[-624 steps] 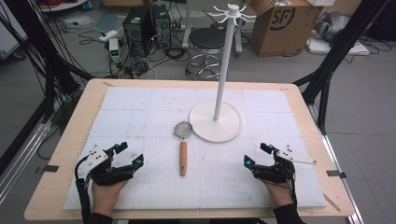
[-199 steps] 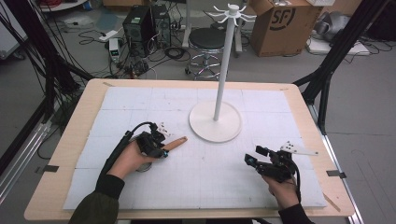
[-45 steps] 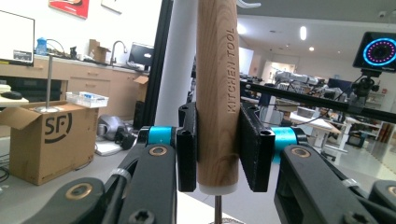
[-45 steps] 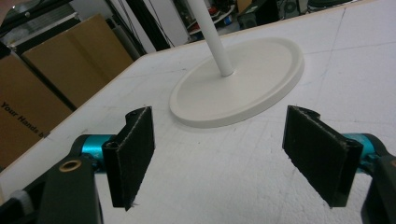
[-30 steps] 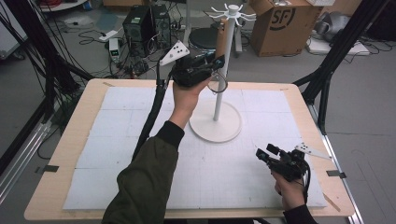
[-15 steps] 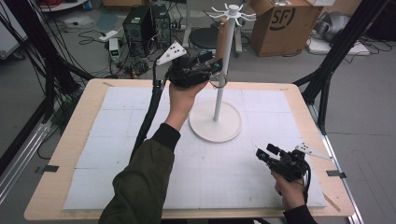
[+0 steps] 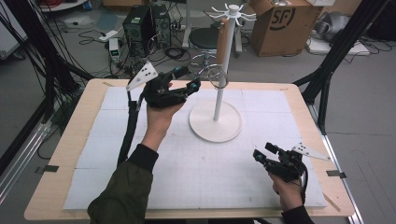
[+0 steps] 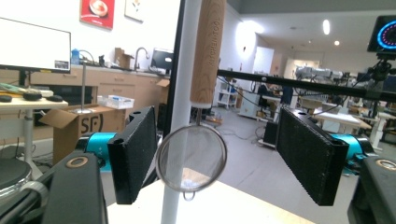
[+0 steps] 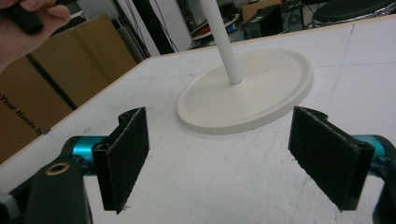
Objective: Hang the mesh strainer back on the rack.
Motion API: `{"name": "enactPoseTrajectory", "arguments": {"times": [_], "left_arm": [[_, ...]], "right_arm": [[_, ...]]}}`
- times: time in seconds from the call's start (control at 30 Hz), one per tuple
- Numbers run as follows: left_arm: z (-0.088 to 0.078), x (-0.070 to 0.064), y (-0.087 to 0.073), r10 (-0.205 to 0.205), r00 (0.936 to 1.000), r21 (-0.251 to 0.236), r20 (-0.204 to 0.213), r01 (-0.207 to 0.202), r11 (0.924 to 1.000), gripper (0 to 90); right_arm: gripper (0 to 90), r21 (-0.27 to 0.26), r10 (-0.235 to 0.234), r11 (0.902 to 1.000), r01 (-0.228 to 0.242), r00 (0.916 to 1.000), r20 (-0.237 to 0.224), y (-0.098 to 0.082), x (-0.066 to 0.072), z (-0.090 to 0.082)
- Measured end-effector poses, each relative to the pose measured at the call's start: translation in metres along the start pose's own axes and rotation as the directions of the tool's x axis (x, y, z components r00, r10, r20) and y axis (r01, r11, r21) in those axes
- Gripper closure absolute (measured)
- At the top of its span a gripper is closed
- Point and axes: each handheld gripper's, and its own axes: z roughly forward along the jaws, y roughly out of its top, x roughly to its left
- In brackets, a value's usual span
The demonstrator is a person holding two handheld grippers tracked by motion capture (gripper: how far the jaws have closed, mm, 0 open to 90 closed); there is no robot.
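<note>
A small wire strainer (image 7: 217, 78) with a wooden handle (image 7: 223, 39) hangs from a hook of the white stand (image 7: 215, 122), its mesh bowl low beside the pole. My left gripper (image 7: 190, 79) is held in the air just left of it. Its jaws have just been opening and stand apart. In the left gripper view the strainer (image 8: 191, 157) hangs a little beyond the pads (image 8: 135, 149), touching neither. My right gripper (image 7: 262, 151) rests low at the table's front right. Its jaws have just opened a little wider, and nothing is between them (image 9: 217, 154).
The stand's round base (image 9: 243, 93) sits on the white gridded mat (image 7: 187, 168) at mid table. Several hooks crown the pole (image 7: 232, 10). A stool, boxes and cables lie on the floor beyond the far edge.
The left gripper's jaws have opened, and the hand has drawn back to the left and slightly down from the pole. The strainer stays hanging on the stand. The right hand has kept still.
</note>
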Motion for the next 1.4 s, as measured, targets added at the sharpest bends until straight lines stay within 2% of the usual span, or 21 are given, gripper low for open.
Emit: {"name": "enactPoseTrajectory", "arguments": {"times": [0.13, 0.2, 0.27, 0.4, 0.47, 0.57, 0.8, 0.9, 1.1, 1.17, 1.3, 1.33, 1.4], "left_arm": [[-0.02, 0.003, -0.005, -0.01, 0.9996, 0.018, -0.025, 0.011, 0.9998, 29.1], [-0.029, 0.003, -0.007, -0.023, 0.9994, 0.008, -0.026, 0.023, 0.9997, 28.2], [-0.036, 0.001, -0.009, -0.017, 0.9993, 0.014, -0.033, 0.017, 0.9997, 28.0], [-0.05, -0.001, -0.014, 0.01, 0.9986, 0.027, -0.053, -0.008, 0.9996, 28.0], [-0.058, -0.002, -0.019, 0.011, 0.9977, 0.025, -0.067, -0.009, 0.9997, 28.0], [-0.071, 0.0, -0.027, -0.016, 0.997, 0.022, -0.076, 0.017, 0.9996, 28.0], [-0.099, 0.0, -0.047, -0.039, 0.9948, 0.051, -0.094, 0.044, 0.9978, 27.9], [-0.111, 0.003, -0.053, -0.071, 0.9926, 0.053, -0.099, 0.077, 0.9956, 27.8], [-0.139, 0.004, -0.063, -0.081, 0.9894, 0.045, -0.121, 0.087, 0.9952, 26.8], [-0.147, 0.004, -0.067, -0.083, 0.9868, 0.046, -0.139, 0.09, 0.9949, 26.7], [-0.16, 0.004, -0.077, -0.094, 0.9847, 0.051, -0.147, 0.102, 0.9934, 26.1], [-0.163, 0.004, -0.08, -0.104, 0.9852, 0.056, -0.137, 0.112, 0.9921, 26.1], [-0.165, 0.004, -0.086, -0.107, 0.9832, 0.08, -0.148, 0.119, 0.9896, 26.1]], "right_arm": [[16.3, 0.005, -0.011, 0.9999, 0.011, 0.9999, 0.001, -0.001, 0.001, 0.003], [16.3, -0.003, -0.016, 0.9999, 0.016, 0.9999, 0.003, -0.001, 0.003, 0.003], [16.3, -0.005, -0.014, 0.9999, 0.014, 0.9999, -0.006, 0.0, 0.005, 0.004], [16.2, -0.004, -0.044, 0.999, 0.044, 0.999, 0.001, 0.0, 0.007, 0.009], [16.2, -0.005, -0.046, 0.9989, 0.046, 0.9989, 0.0, 0.0, 0.006, 0.012], [16.3, -0.008, -0.05, 0.9987, 0.05, 0.9987, 0.0, 0.001, 0.006, 0.015], [16.2, 0.006, -0.073, 0.9973, 0.073, 0.9973, 0.001, -0.001, 0.009, 0.019], [16.2, 0.008, -0.074, 0.9972, 0.075, 0.9972, -0.003, -0.001, 0.01, 0.019], [16.2, 0.005, -0.074, 0.9973, 0.074, 0.9972, -0.008, -0.001, 0.013, 0.022], [16.2, 0.005, -0.073, 0.9973, 0.073, 0.9973, -0.007, 0.0, 0.015, 0.025], [16.2, -0.003, -0.077, 0.997, 0.077, 0.997, -0.012, 0.001, 0.018, 0.029], [16.2, -0.006, -0.075, 0.9972, 0.075, 0.9971, -0.014, 0.002, 0.018, 0.03], [16.2, -0.007, -0.077, 0.997, 0.077, 0.9969, -0.015, 0.002, 0.02, 0.031]]}}
